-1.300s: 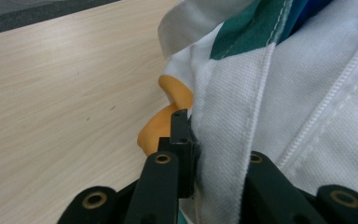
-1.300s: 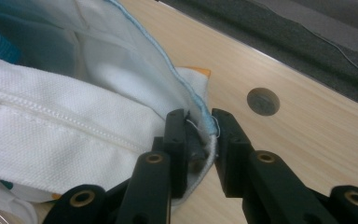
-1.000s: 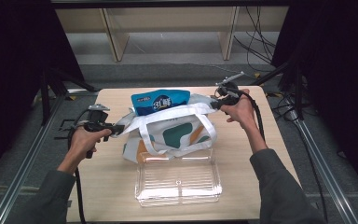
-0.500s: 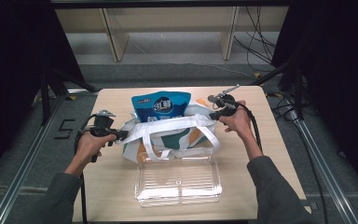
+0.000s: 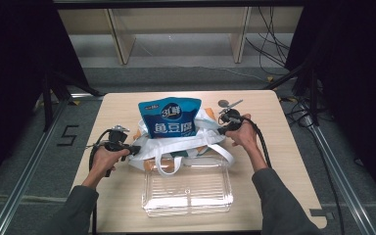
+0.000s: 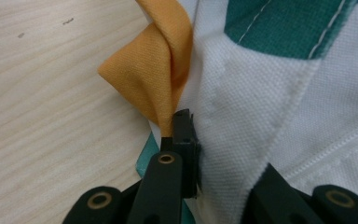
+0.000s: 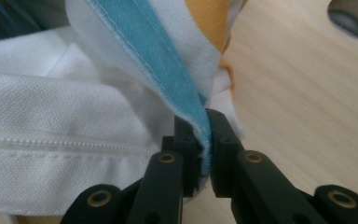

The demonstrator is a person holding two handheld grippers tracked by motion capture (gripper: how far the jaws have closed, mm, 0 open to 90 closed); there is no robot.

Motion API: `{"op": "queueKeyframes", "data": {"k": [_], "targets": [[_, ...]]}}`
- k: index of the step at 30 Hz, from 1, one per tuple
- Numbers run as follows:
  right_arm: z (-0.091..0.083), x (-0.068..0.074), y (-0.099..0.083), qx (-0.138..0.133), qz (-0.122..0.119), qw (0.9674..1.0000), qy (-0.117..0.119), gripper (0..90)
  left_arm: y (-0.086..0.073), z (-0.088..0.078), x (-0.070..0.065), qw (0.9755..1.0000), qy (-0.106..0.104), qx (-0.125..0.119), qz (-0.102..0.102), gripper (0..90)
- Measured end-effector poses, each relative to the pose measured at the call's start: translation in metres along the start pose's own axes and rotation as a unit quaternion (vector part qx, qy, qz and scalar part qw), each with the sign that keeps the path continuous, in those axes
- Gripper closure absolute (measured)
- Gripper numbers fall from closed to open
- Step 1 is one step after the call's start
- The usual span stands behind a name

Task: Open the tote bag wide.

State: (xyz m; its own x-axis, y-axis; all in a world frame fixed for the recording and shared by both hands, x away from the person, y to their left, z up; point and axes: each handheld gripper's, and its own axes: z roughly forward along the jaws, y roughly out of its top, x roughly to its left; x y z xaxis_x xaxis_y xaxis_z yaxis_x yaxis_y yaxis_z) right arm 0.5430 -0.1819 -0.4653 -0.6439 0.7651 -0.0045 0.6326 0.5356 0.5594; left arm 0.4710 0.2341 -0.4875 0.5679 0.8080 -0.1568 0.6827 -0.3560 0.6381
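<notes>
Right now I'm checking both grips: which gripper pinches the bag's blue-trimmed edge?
The right gripper: its jaws clamp the tote bag at a blue-trimmed edge. The left gripper instead bites white fabric beside an orange fold.

Both forearms wear grey-green sleeves that end short of the wrists. Each hand wraps a black pistol-style grip. The left gripper is black, with a black cable looping behind it. The right gripper is black too, its cable trailing back along the forearm. Up close, the jaws are matte black links with brass-ringed pivot holes and small square pads.
</notes>
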Motion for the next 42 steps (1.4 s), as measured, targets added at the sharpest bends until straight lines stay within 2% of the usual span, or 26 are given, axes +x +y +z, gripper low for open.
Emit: {"op": "queueKeyframes", "data": {"k": [1, 2, 4, 5, 8, 11, 14, 17, 18, 20, 21, 22, 23, 24, 25, 26, 27, 29, 30, 32, 34, 35, 36, 40, 41, 42], "targets": [[0.001, 0.001, -0.002, 0.009, 0.012, 0.9999, 0.000, 84.7, 0.000, 0.001, 0.000, 1.0000, -0.003, -0.001, 0.001, 85.0], [0.005, 0.000, -0.004, 0.002, 0.008, 1.0000, 0.005, 84.7, -0.001, 0.002, 0.000, 1.0000, -0.004, -0.004, 0.000, 85.0], [0.009, 0.000, -0.007, 0.006, 0.008, 0.9999, 0.008, 84.8, -0.001, 0.004, 0.000, 1.0000, -0.003, -0.001, 0.000, 85.1], [0.012, 0.001, -0.010, 0.009, 0.015, 0.9998, 0.008, 84.8, -0.002, 0.006, -0.001, 1.0000, -0.001, -0.002, -0.001, 85.1], [0.014, 0.000, -0.013, 0.007, 0.008, 0.9998, 0.015, 84.9, -0.004, 0.008, -0.003, 0.9999, 0.008, 0.001, 0.008, 85.1], [0.016, 0.000, -0.016, 0.006, 0.018, 0.9997, 0.017, 84.8, -0.004, 0.007, -0.002, 1.0000, 0.002, 0.000, 0.001, 84.7], [0.014, 0.002, -0.014, 0.007, 0.021, 0.9997, 0.008, 83.5, 0.000, 0.002, -0.003, 1.0000, -0.002, 0.007, -0.001, 75.8], [0.002, 0.000, -0.009, -0.005, 0.040, 0.9992, 0.001, 74.9, 0.009, -0.014, -0.010, 1.0000, -0.002, 0.005, 0.004, 53.3], [-0.004, -0.002, -0.008, -0.021, 0.030, 0.9993, 0.003, 71.4, 0.013, -0.021, -0.013, 1.0000, 0.002, 0.008, 0.006, 47.6], [-0.019, -0.002, -0.006, -0.045, 0.043, 0.9980, 0.003, 64.0, 0.022, -0.033, -0.018, 0.9999, 0.008, -0.008, 0.009, 40.4], [-0.027, -0.001, -0.004, -0.057, 0.046, 0.9973, -0.002, 63.0, 0.025, -0.037, -0.019, 0.9998, 0.008, -0.014, 0.012, 39.2], [-0.033, -0.001, -0.004, -0.070, 0.037, 0.9969, -0.004, 61.9, 0.030, -0.043, -0.020, 0.9996, 0.009, -0.019, 0.019, 39.5], [-0.053, 0.005, -0.002, -0.087, 0.042, 0.9953, 0.014, 61.0, 0.034, -0.045, -0.020, 0.9995, 0.010, -0.022, 0.022, 39.7], [-0.053, 0.005, -0.002, -0.087, 0.042, 0.9953, 0.014, 61.0, 0.037, -0.047, -0.020, 0.9993, 0.014, -0.029, 0.022, 39.7], [-0.060, 0.009, -0.001, -0.096, 0.041, 0.9942, 0.024, 60.5, 0.040, -0.046, -0.021, 0.9989, 0.016, -0.040, 0.017, 39.8], [-0.066, 0.011, 0.000, -0.110, 0.010, 0.9931, 0.039, 59.8, 0.042, -0.047, -0.020, 0.9990, 0.014, -0.037, 0.023, 41.2], [-0.075, 0.021, 0.001, -0.130, -0.012, 0.9901, 0.053, 59.3, 0.045, -0.046, -0.019, 0.9990, 0.016, -0.034, 0.026, 42.6], [-0.077, 0.026, 0.001, -0.131, -0.014, 0.9893, 0.061, 59.2, 0.049, -0.043, -0.017, 0.9986, 0.013, -0.042, 0.027, 45.3], [-0.082, 0.034, 0.002, -0.122, -0.020, 0.9891, 0.080, 59.2, 0.050, -0.041, -0.017, 0.9988, 0.009, -0.040, 0.027, 46.5], [-0.084, 0.045, 0.004, -0.134, -0.048, 0.9848, 0.099, 58.9, 0.052, -0.037, -0.017, 0.9985, 0.002, -0.038, 0.038, 49.9], [-0.084, 0.058, 0.006, -0.137, -0.069, 0.9806, 0.123, 58.9, 0.054, -0.033, -0.019, 0.9984, 0.003, -0.035, 0.044, 53.1], [-0.084, 0.065, 0.007, -0.136, -0.072, 0.9800, 0.126, 59.1, 0.055, -0.031, -0.019, 0.9982, 0.001, -0.031, 0.051, 55.2], [-0.083, 0.073, 0.009, -0.131, -0.081, 0.9782, 0.140, 59.2, 0.056, -0.030, -0.019, 0.9980, 0.002, -0.033, 0.054, 57.2], [-0.073, 0.094, 0.015, -0.138, -0.111, 0.9722, 0.154, 59.2, 0.063, -0.027, -0.019, 0.9974, 0.003, -0.031, 0.065, 64.2], [-0.072, 0.097, 0.016, -0.133, -0.112, 0.9722, 0.158, 59.1, 0.064, -0.027, -0.018, 0.9973, 0.004, -0.032, 0.066, 65.8], [-0.067, 0.099, 0.019, -0.140, -0.127, 0.9687, 0.161, 59.1, 0.065, -0.025, -0.018, 0.9975, 0.005, -0.040, 0.058, 68.2]]}}
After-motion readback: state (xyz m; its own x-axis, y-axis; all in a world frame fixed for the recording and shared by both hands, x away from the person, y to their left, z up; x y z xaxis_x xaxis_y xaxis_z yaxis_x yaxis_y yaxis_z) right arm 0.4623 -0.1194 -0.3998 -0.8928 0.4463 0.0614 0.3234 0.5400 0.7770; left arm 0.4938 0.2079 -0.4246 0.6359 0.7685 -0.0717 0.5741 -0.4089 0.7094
